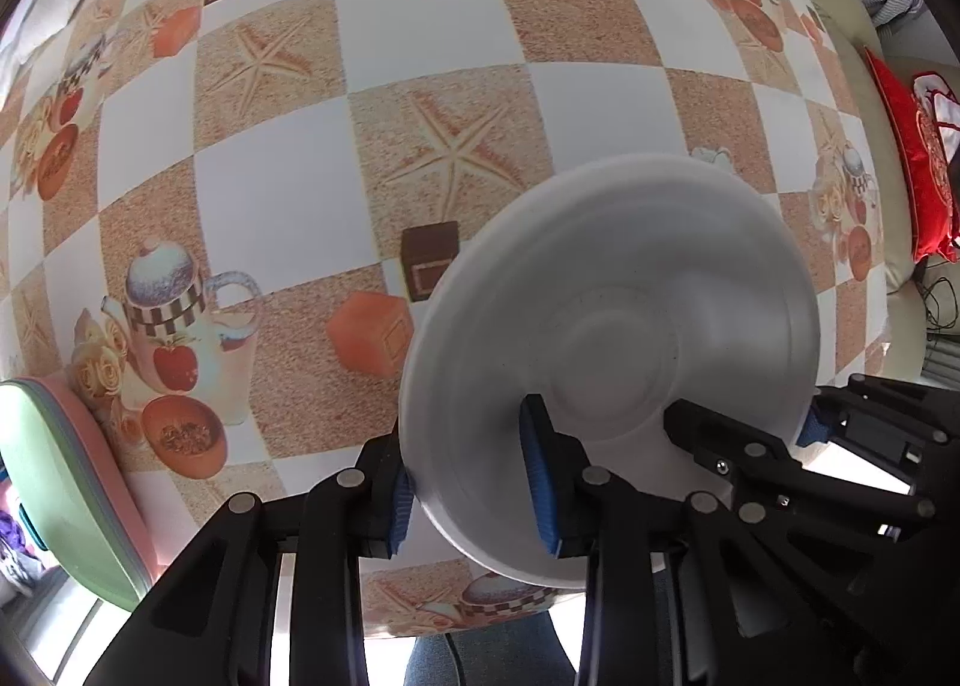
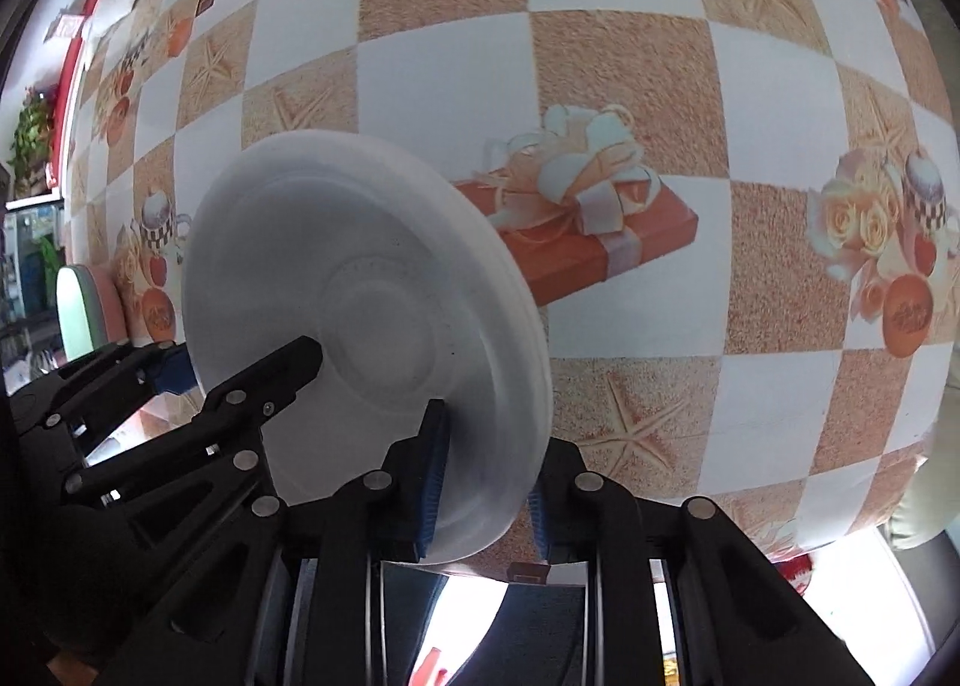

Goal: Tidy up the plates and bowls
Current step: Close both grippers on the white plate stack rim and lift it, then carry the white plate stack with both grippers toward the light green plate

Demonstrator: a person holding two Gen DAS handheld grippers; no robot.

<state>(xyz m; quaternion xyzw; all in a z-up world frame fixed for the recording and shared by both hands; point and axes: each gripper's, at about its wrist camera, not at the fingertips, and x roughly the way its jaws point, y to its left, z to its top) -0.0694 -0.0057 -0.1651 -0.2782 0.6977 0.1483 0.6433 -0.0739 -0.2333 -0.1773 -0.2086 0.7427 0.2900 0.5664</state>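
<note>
A white shallow bowl (image 1: 612, 326) is tilted above the checkered tablecloth (image 1: 270, 194), its hollow side facing the cameras. My left gripper (image 1: 468, 464) is shut on its left rim, with one blue pad inside and one outside. My right gripper (image 1: 744, 422) clamps the opposite rim. In the right wrist view the same bowl (image 2: 372, 290) shows several rim lines at its right edge, so it may be a stack. There my right gripper (image 2: 486, 458) pinches the near rim and my left gripper (image 2: 240, 362) holds the far left rim.
A green and pink stack of dishes (image 1: 60, 476) stands at the table's left edge, also the green and pink stack (image 2: 78, 314) in the right wrist view. A red cushion (image 1: 924, 158) lies beyond the right edge. A person's jeans (image 1: 480, 656) show below the near edge.
</note>
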